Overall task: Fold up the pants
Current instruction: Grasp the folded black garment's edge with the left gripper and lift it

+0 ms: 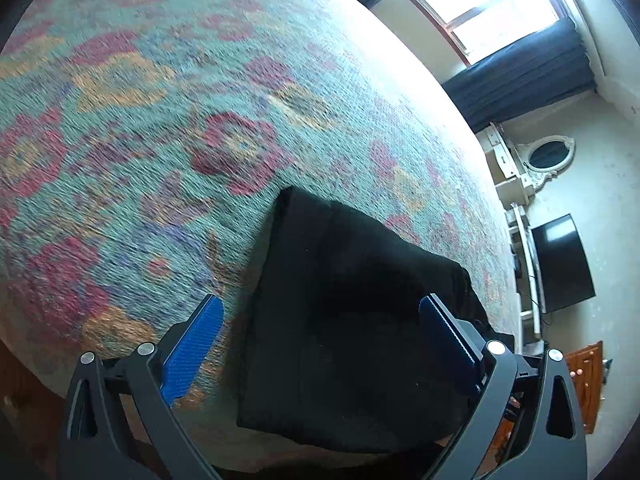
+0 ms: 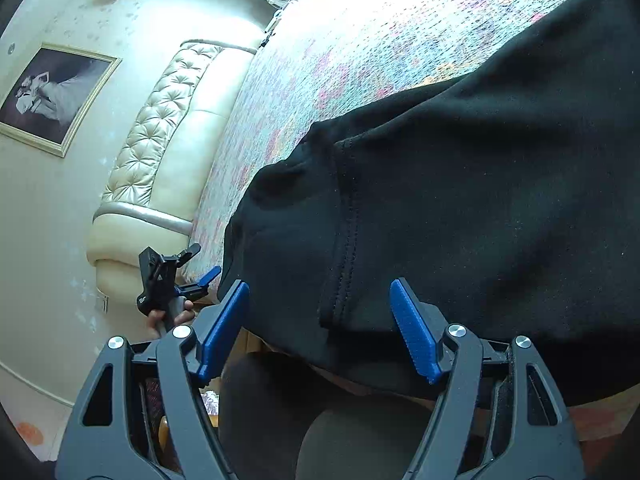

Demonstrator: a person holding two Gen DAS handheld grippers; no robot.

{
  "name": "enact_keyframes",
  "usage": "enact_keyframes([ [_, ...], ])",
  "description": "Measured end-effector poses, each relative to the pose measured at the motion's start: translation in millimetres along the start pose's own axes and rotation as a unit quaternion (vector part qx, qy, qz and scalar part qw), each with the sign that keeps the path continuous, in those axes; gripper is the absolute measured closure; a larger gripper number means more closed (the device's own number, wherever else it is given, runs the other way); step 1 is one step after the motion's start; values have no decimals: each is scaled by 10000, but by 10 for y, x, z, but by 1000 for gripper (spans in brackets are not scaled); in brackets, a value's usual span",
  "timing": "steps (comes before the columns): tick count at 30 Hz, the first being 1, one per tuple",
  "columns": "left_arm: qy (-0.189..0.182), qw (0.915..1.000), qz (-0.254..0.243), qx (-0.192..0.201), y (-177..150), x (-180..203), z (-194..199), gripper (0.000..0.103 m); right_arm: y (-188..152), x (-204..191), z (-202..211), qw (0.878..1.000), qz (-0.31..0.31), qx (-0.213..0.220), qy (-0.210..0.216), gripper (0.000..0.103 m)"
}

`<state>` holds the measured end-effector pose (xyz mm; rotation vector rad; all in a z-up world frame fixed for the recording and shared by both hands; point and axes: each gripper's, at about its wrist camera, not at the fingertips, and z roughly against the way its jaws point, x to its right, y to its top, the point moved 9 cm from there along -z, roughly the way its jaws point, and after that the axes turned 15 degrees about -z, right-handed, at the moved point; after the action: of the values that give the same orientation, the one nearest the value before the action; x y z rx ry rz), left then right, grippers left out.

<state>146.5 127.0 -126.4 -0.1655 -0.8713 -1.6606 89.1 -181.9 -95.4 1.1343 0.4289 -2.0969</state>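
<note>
Black pants (image 1: pixel 352 312) lie folded in a thick stack on a floral bedspread (image 1: pixel 180 120), near the bed's front edge. In the right wrist view the pants (image 2: pixel 460 208) fill the right side, with a stitched hem edge (image 2: pixel 344 240) facing me. My left gripper (image 1: pixel 320 332) is open, its blue pads either side of the stack's near end, holding nothing. My right gripper (image 2: pixel 320 316) is open just in front of the hem edge, holding nothing. The left gripper (image 2: pixel 192 280) also shows in the right wrist view, held in a hand at the bed's edge.
A cream tufted headboard (image 2: pixel 160 132) stands at one end of the bed. A framed picture (image 2: pixel 52 96) hangs on the wall. A window with dark curtains (image 1: pixel 520 72), a white mirror (image 1: pixel 548 156) and a black TV (image 1: pixel 564 264) are across the room.
</note>
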Motion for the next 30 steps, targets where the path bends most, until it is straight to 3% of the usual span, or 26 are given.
enact_keyframes([
  [1,-161,9998,30,-105,-33,4,-60,6,-2,1,-7,10000,-13,2,5,30],
  [4,-173,9994,-109,-279,-97,-14,-181,6,-10,8,-23,10000,-48,-7,13,30],
  [6,-275,9993,-134,-196,-83,-22,-169,6,-15,9,-15,10000,-58,-5,27,29],
  [10,-729,9969,276,-60,-75,-53,-164,6,-23,11,-18,9999,-113,-21,74,28],
  [16,-1049,9944,-83,-117,-100,256,-325,6,-57,-11,-63,9999,-118,-52,107,27],
  [20,-1448,9894,74,-31,-51,296,-339,6,-68,-14,-74,9998,-130,-33,125,26],
  [22,-1579,9874,127,-25,-55,300,-341,17,-61,-7,-76,9998,-155,-35,146,25],
  [23,-1587,9872,122,-120,-68,298,-368,39,-60,-5,-77,9997,-165,-35,152,25],
  [24,-1544,9876,151,-244,-99,290,-414,55,-57,-2,-79,9997,-168,-35,156,25],
  [25,-1421,9893,165,-300,-112,278,-457,60,-58,-1,-82,9997,-171,-33,159,25],
  [27,-1322,9904,253,-319,-125,222,-477,82,-56,-1,-80,9997,-175,-28,164,25],
  [30,-1467,9864,719,-185,-137,113,-426,88,-53,0,-79,9996,-199,-10,187,25],
])
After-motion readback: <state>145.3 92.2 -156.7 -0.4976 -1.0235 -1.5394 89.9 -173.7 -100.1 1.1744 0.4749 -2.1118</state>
